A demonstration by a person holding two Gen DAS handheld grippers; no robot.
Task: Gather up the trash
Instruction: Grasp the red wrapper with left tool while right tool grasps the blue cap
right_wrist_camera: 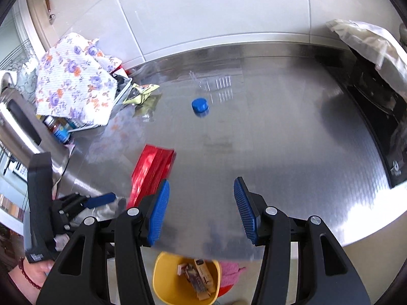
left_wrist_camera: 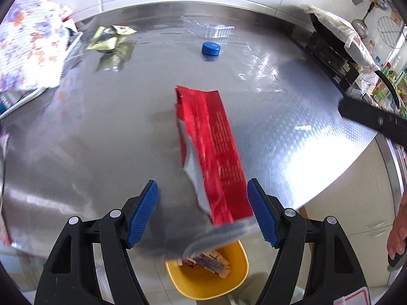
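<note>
A long red wrapper (left_wrist_camera: 211, 147) lies flat on the steel counter (left_wrist_camera: 101, 139), its near end reaching the counter's front edge. My left gripper (left_wrist_camera: 202, 212) hovers over that end, open, pads apart and not pressing it. The right wrist view has the red wrapper (right_wrist_camera: 152, 167) just left of my right gripper (right_wrist_camera: 202, 212), which is open with nothing between its pads. A blue bottle cap (left_wrist_camera: 210, 48) (right_wrist_camera: 199, 105), a yellow-green packet (left_wrist_camera: 106, 39) (right_wrist_camera: 142, 92) and a clear plastic tray (left_wrist_camera: 213, 30) (right_wrist_camera: 213, 84) lie farther back. A yellow bin (left_wrist_camera: 208, 277) (right_wrist_camera: 185, 279) holding scraps stands below the front edge.
A floral cloth (right_wrist_camera: 73, 81) covers a rack of bottles at the left. A black stove (right_wrist_camera: 376, 117) with a covered pan (left_wrist_camera: 338, 33) fills the right. The white tiled wall (right_wrist_camera: 203, 12) closes the back. One blue finger (right_wrist_camera: 100, 200) of my left gripper shows at lower left.
</note>
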